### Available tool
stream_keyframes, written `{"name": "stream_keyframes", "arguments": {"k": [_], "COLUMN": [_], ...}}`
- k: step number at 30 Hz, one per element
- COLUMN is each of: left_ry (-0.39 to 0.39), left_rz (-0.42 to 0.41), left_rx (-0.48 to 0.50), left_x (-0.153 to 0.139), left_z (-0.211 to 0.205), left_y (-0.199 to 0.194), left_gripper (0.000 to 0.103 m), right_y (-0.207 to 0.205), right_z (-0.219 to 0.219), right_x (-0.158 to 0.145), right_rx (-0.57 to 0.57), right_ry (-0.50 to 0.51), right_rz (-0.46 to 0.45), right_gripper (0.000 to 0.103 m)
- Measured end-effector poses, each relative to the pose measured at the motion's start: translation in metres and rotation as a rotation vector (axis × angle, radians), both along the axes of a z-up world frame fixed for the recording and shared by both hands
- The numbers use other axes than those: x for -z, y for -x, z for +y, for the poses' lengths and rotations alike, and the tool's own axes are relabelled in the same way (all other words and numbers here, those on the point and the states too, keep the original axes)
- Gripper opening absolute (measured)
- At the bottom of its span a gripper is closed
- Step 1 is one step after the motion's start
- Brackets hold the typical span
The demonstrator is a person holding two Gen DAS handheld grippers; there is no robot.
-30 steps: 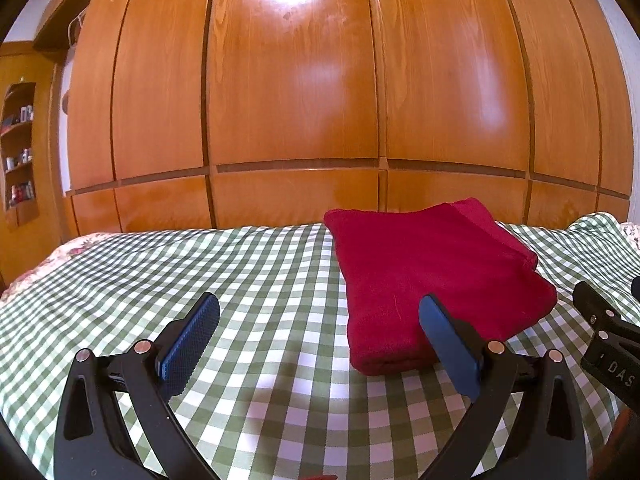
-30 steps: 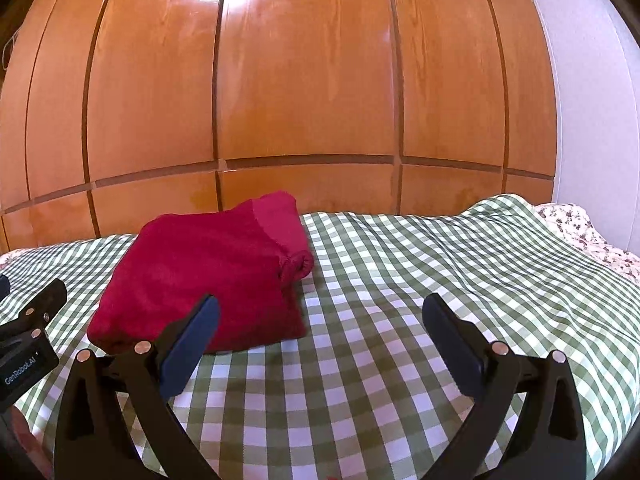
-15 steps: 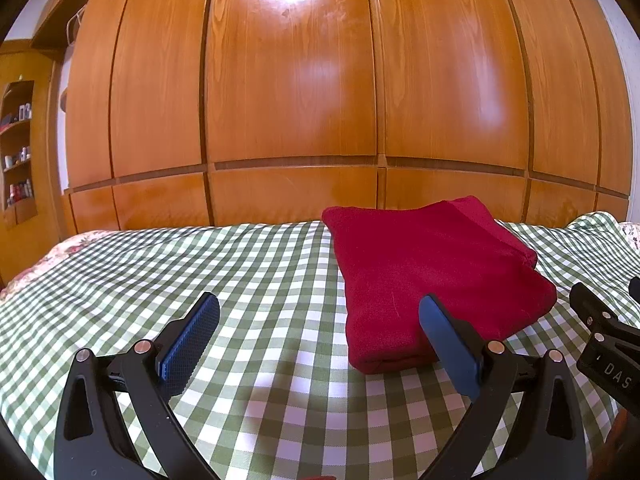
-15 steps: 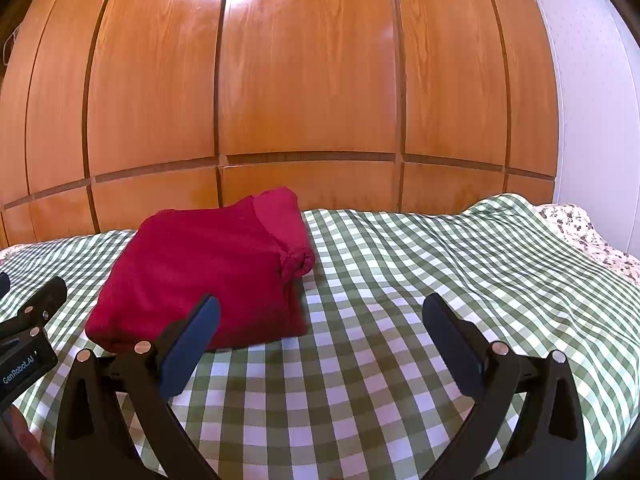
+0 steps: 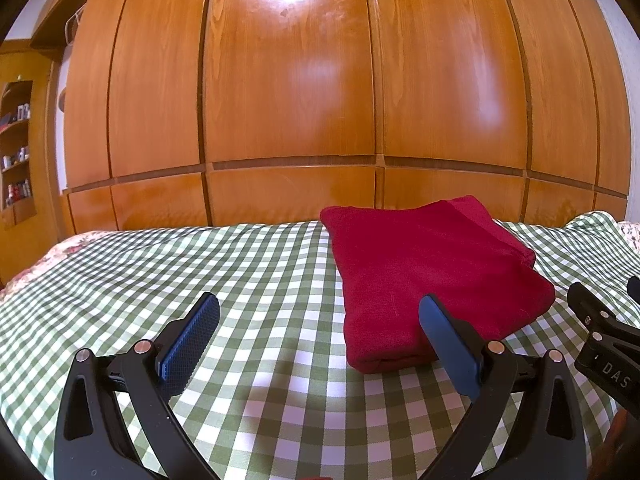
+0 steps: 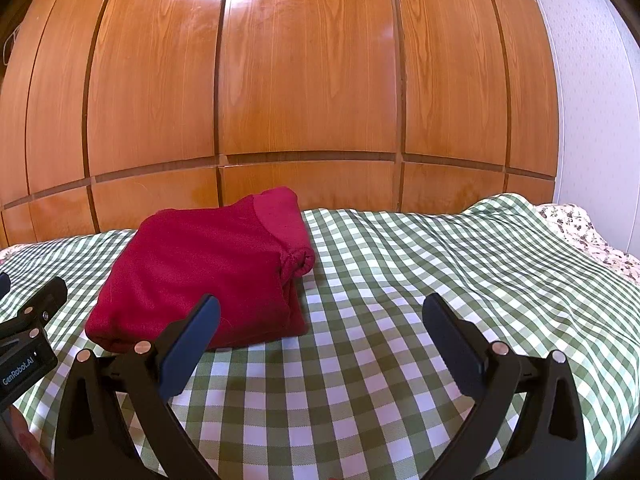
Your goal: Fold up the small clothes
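Observation:
A dark red garment lies folded into a thick rectangle on the green-and-white checked bedspread. In the left wrist view it sits ahead and to the right, and my left gripper is open just short of its near edge, holding nothing. The right wrist view shows the same garment ahead on the left, a rolled sleeve end at its right side. There my right gripper is open and empty, its left finger in front of the garment's near right corner. Each gripper shows at the edge of the other's view.
A tall wooden wardrobe stands right behind the bed. A shelf niche with small bottles is at far left. A white wall and a floral sheet lie to the right. Bare bedspread stretches right of the garment.
Both views have shifted only slightly; the garment has not moved and both grippers stay open.

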State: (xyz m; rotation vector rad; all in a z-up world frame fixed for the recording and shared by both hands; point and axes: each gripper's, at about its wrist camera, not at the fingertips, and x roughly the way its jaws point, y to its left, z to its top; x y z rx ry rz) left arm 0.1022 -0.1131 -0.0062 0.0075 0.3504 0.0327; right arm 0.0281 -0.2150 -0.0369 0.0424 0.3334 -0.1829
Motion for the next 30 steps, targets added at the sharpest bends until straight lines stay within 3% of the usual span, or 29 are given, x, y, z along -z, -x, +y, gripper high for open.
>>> {"name": "stream_keyframes", "arguments": {"k": [30], "left_ry": [0.012], "left_rz": [0.008], "left_rx": [-0.003], "left_x": [0.0008], "left_z": [-0.0002], "left_y": [-0.0008], "left_gripper": [0.099], "right_y": [-0.0014], "right_z": [0.0005], "right_x": [0.0016], "right_rx": [-0.002], "right_ry": [0.0], "right_rz": [0.005], "right_gripper": [0.101]}}
